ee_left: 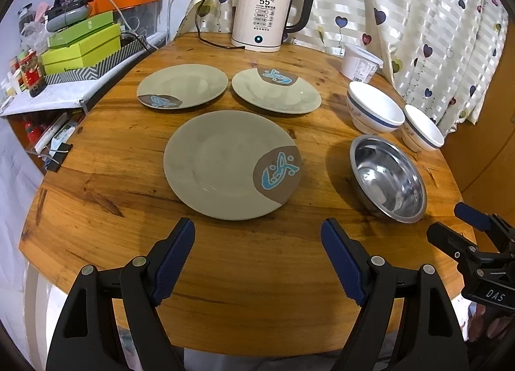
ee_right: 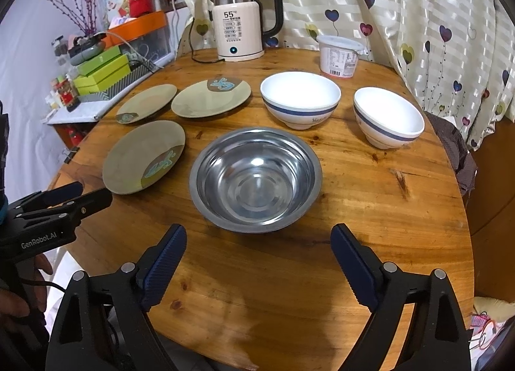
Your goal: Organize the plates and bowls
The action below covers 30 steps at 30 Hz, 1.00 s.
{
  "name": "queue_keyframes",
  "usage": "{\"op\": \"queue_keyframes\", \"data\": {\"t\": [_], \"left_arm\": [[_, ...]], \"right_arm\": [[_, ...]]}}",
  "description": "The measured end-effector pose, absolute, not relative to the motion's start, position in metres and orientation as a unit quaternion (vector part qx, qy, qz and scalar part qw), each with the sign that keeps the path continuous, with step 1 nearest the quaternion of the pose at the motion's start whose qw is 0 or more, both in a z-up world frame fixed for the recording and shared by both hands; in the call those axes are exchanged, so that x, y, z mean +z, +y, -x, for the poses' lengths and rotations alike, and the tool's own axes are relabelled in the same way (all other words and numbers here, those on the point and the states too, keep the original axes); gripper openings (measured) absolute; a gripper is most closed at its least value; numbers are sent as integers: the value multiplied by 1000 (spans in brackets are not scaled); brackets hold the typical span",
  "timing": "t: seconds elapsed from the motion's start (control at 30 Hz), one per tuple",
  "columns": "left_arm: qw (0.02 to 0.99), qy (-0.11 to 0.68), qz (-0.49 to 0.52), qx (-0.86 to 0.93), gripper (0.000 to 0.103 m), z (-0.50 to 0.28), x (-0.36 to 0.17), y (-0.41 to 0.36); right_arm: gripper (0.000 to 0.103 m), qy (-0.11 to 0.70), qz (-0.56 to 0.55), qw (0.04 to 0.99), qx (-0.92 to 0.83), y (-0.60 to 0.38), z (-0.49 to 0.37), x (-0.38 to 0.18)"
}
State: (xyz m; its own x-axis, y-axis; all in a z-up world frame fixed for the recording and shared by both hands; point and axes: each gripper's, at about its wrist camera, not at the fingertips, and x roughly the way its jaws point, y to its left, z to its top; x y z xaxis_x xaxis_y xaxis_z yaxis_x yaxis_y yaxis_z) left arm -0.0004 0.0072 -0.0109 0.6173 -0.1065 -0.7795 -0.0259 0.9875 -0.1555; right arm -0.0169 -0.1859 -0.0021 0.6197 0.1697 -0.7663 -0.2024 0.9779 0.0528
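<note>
Behind, heart-print curtain (ee_right: 418, 17) hangs by round wooden table (ee_right: 370, 210)

Three grey-green plates, each with a brown patch and blue motif, flat on the wood table: near plate (ee_left: 231, 165), far-left plate (ee_left: 182, 86), far-right plate (ee_left: 276, 91), none stacked. Steel bowl (ee_right: 256, 179) upright, empty, right of the near plate. Two white blue-banded bowls behind it: left bowl (ee_right: 300, 99) upright, right bowl (ee_right: 388, 118) tilted.
</note>
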Motion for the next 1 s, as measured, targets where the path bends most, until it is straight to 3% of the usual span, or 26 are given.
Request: {"op": "queue_keyframes", "data": {"t": [1.0], "left_arm": [[903, 423, 71, -18, 81, 1, -6, 8]], "right_arm": [[89, 416, -17, 899, 132, -189, 12, 5]]}}
